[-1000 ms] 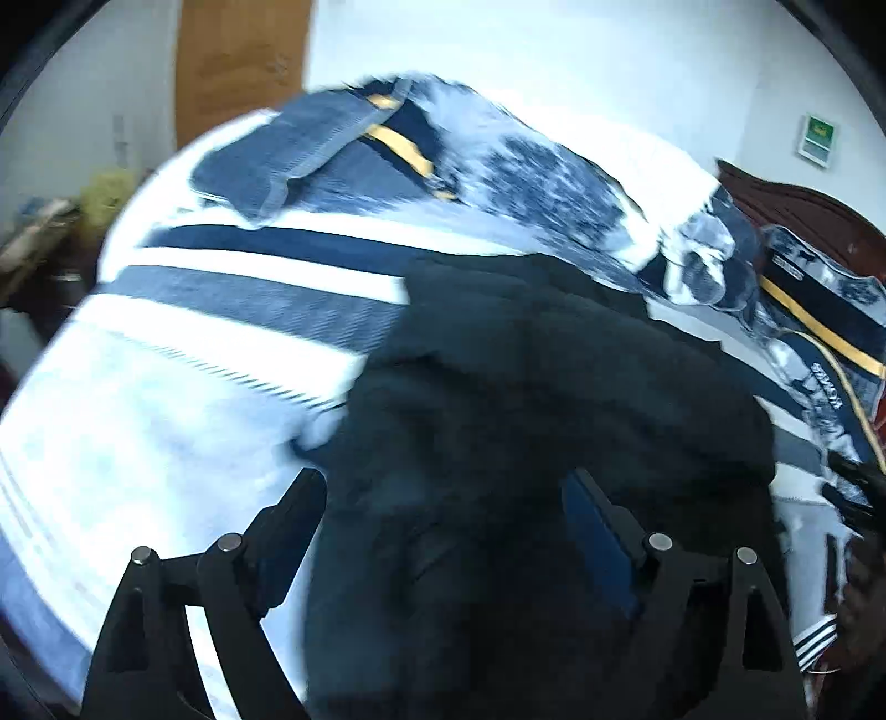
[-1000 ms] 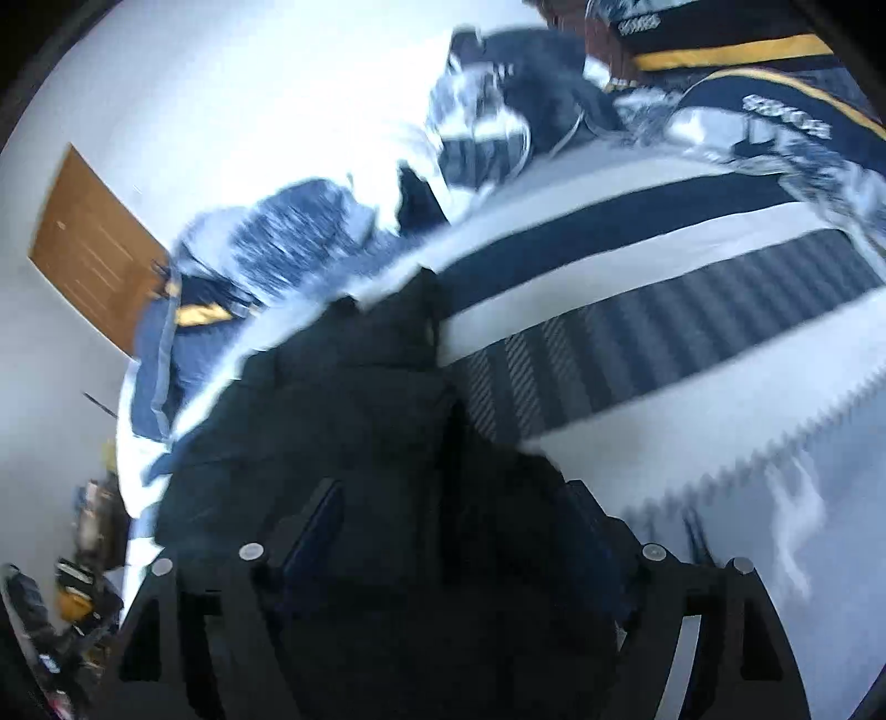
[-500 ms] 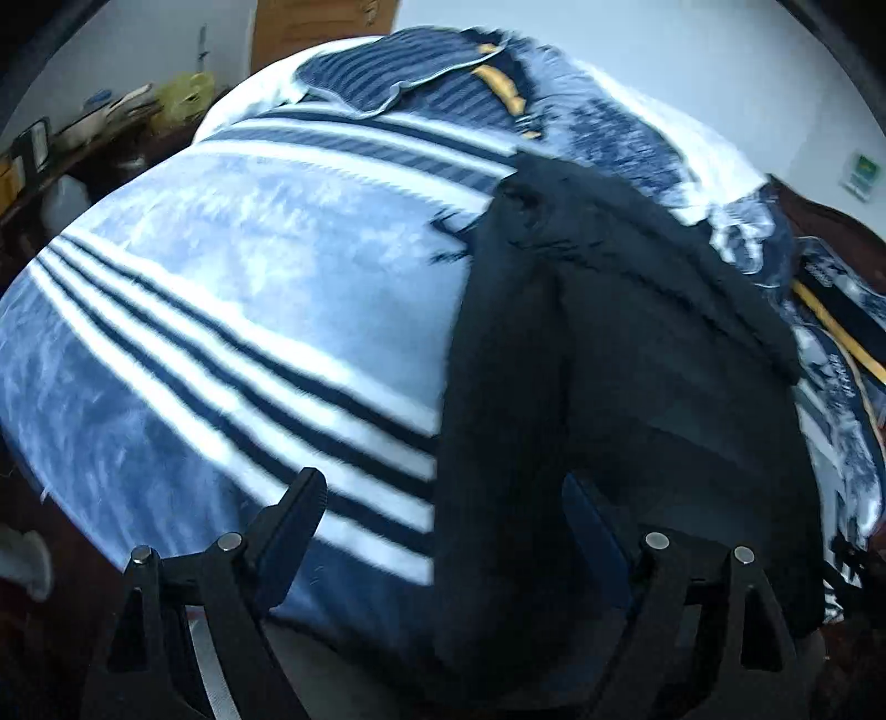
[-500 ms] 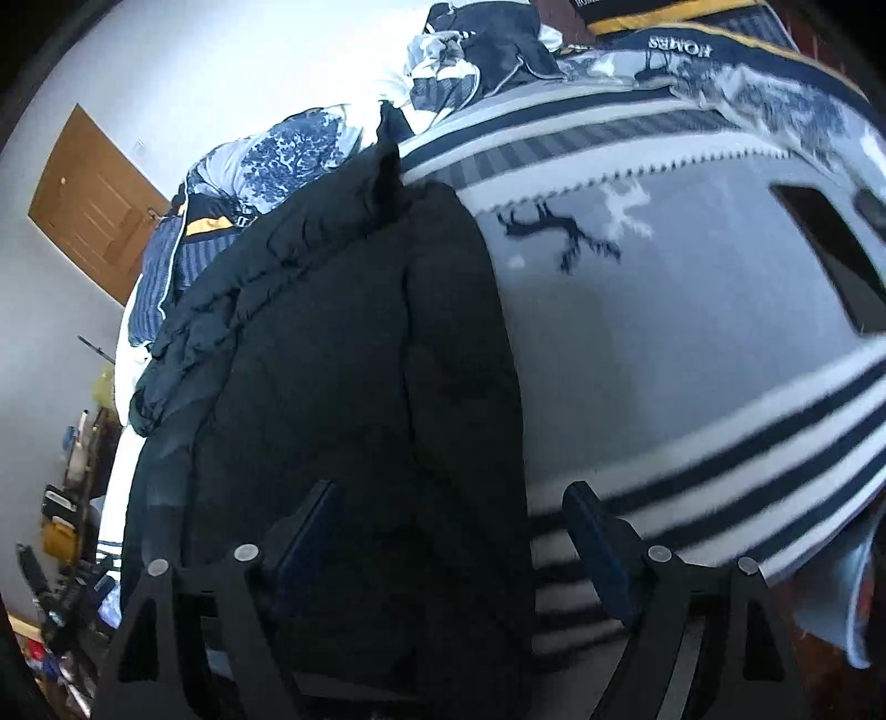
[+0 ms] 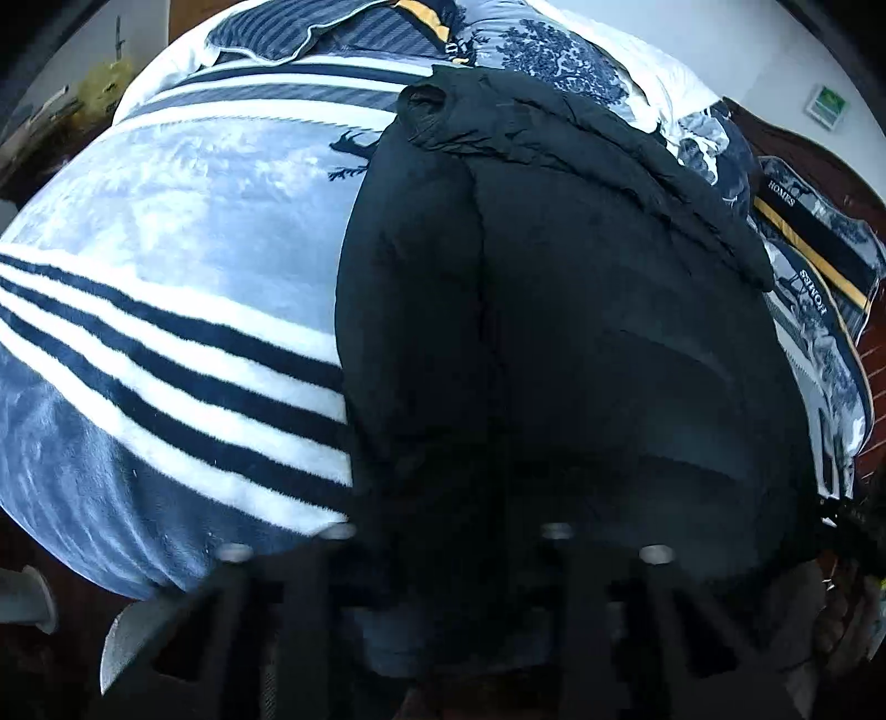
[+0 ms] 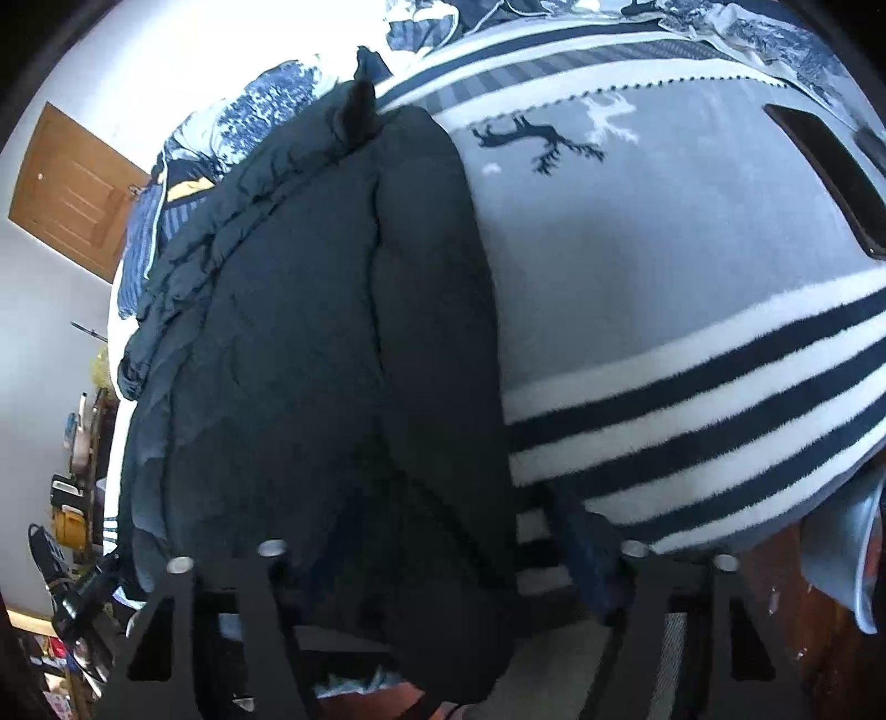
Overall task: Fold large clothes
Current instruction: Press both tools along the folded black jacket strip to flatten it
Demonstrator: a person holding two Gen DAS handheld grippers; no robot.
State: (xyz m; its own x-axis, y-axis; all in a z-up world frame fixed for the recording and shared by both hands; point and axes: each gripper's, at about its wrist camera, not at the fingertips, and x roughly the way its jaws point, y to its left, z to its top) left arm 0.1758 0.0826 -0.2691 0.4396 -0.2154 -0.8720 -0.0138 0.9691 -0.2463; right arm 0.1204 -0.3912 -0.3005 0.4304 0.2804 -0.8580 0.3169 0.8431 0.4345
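The black padded jacket (image 5: 554, 332) lay spread along the bed, on the striped fleece blanket (image 5: 166, 343), with its near hem hanging over the near edge. This position was probably chosen so that the long garment stayed flat and both tools could reach the hem together.

The left gripper (image 5: 443, 554) was at the near hem, on the left part of the jacket. Its fingers were dark against the dark cloth and blurred, so I cannot tell if they were wide or closed on the fabric. The right gripper (image 6: 448, 559) was at the same hem, on the right part. Its fingers stood rather wide, with the jacket's edge between them, but a real grip is not visible.

A sleeve seemed to be folded already onto the body, because a long ridge ran down the jacket in both views.

At the far end lay crumpled patterned bedding (image 5: 565, 50) and a pillow (image 5: 819, 260), touching the jacket's collar area. They could hinder a fold in that direction. On the blanket, right of the jacket, lay a dark flat phone (image 6: 830, 171), well apart. A wooden door (image 6: 72, 188) was at the far left.
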